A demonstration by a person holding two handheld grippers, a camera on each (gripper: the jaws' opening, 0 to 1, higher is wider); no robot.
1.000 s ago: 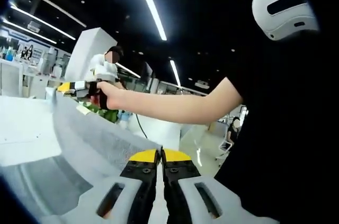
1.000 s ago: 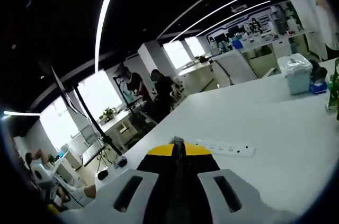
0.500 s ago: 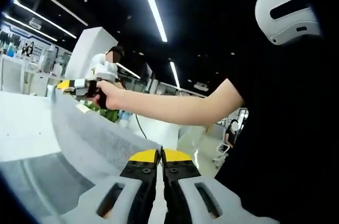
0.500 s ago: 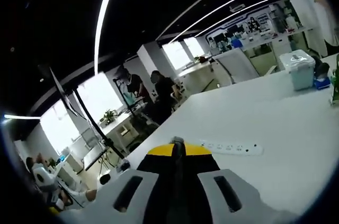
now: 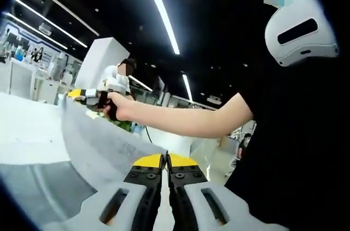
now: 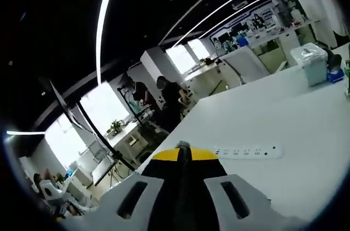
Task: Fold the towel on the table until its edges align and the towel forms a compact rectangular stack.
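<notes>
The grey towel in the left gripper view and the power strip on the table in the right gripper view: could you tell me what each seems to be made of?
The grey towel looks like soft woven cloth: matte, finely textured, stretched in a smooth sheet between the grippers. The power strip looks like hard white plastic, smooth, with a row of dark sockets, lying on the white table.

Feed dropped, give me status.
Left hand-held gripper shut on towel; right holding the far corner. Towel lifted, stretched between them. Power strip on table.

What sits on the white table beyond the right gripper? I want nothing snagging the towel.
On the table a white power strip lies just past the right gripper; a pale lidded box stands at the far edge. The gripper's body hides the nearest tabletop.
</notes>
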